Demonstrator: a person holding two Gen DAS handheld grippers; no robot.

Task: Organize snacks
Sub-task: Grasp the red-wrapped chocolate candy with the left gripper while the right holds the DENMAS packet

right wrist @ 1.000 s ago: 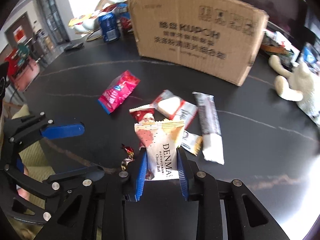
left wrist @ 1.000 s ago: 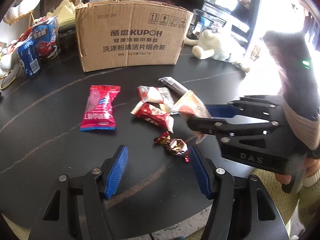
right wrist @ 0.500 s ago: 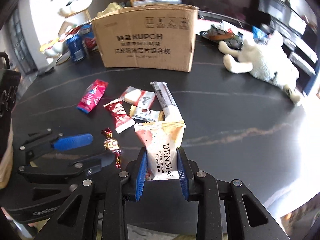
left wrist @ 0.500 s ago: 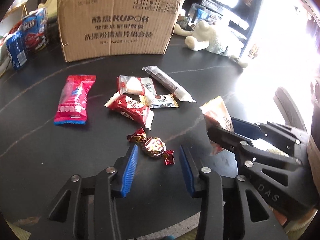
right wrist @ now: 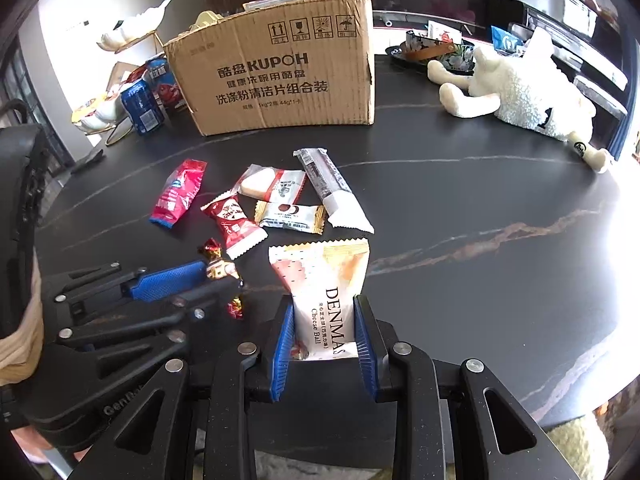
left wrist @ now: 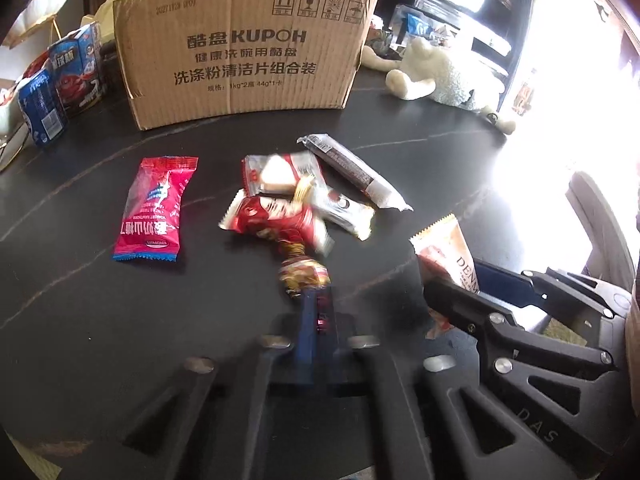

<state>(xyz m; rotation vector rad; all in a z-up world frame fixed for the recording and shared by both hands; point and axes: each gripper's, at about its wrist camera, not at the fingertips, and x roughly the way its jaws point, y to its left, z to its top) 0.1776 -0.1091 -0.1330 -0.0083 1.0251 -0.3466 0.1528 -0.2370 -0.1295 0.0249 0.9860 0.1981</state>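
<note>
Our right gripper (right wrist: pixel 325 334) clamps one cheese ball packet (right wrist: pixel 326 296); our left gripper (left wrist: pixel 318 316) pinches one foil candy (left wrist: pixel 304 274). Five wrapped snacks lie before the cardboard box (left wrist: pixel 244 44), on the table (right wrist: pixel 460 208).

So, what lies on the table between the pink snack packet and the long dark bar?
In the right wrist view, a white-and-red wafer packet lies between the pink snack packet and the long dark bar; dark table shows around it.
</note>
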